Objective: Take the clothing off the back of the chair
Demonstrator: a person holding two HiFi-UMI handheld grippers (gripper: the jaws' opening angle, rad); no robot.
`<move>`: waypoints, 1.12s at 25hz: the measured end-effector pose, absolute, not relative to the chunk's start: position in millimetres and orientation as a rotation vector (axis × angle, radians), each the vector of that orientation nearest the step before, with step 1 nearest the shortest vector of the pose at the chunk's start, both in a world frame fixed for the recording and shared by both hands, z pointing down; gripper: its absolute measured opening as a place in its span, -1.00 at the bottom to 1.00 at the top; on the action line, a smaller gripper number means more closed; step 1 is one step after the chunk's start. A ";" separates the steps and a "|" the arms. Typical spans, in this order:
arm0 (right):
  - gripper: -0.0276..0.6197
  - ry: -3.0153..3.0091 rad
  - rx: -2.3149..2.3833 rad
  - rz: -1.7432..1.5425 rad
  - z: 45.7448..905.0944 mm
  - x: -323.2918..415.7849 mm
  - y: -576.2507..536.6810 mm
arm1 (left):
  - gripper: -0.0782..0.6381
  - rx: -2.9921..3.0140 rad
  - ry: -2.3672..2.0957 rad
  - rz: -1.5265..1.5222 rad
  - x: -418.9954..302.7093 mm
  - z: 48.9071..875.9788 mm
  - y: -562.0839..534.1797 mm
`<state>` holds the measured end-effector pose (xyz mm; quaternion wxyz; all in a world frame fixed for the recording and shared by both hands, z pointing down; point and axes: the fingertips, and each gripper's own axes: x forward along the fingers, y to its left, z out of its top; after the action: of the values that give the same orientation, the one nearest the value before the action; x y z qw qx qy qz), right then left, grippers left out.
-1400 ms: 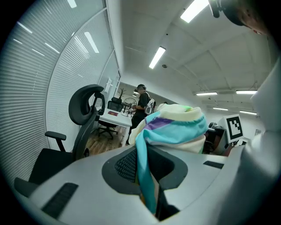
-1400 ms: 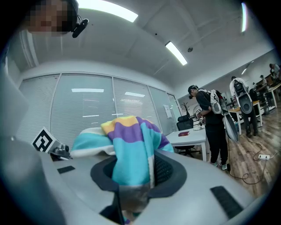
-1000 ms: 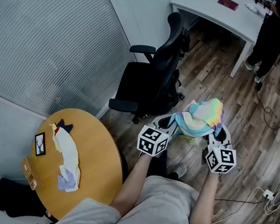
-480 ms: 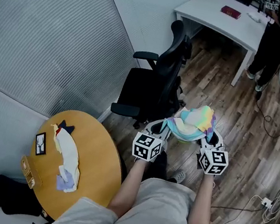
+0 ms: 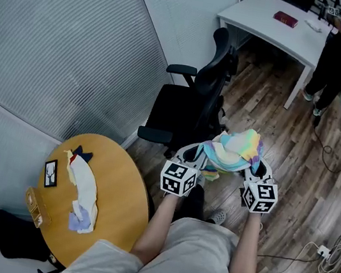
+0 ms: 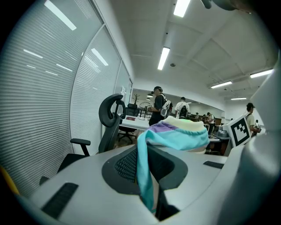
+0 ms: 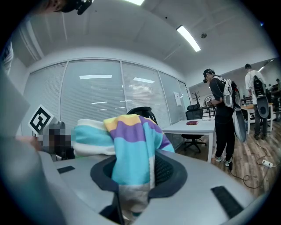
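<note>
From the head view, the striped pastel clothing (image 5: 238, 148) hangs bunched in the air between the left gripper (image 5: 198, 155) and the right gripper (image 5: 256, 168), just in front of the person's chest. It is clear of the black chair (image 5: 191, 107), which stands near it with a bare back. A round table (image 5: 124, 191) at the lower left carries what may be small cloths. In the left gripper view, the jaws stand almost together, pinching a thin teal fold. In the right gripper view, the jaws clamp a thicker wad of purple, yellow and teal stripes.
</note>
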<state>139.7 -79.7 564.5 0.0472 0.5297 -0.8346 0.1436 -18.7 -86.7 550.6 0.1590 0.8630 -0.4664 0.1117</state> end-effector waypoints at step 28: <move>-0.51 -2.526 1.582 0.434 571.8 133.1 -86.5 | -0.62 2.456 -1.347 0.305 -23.3 549.7 -93.1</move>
<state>133.1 -86.5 571.8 0.0649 0.5241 -0.8370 0.1437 -23.3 -93.1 549.7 0.1612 0.8602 -0.4718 0.1069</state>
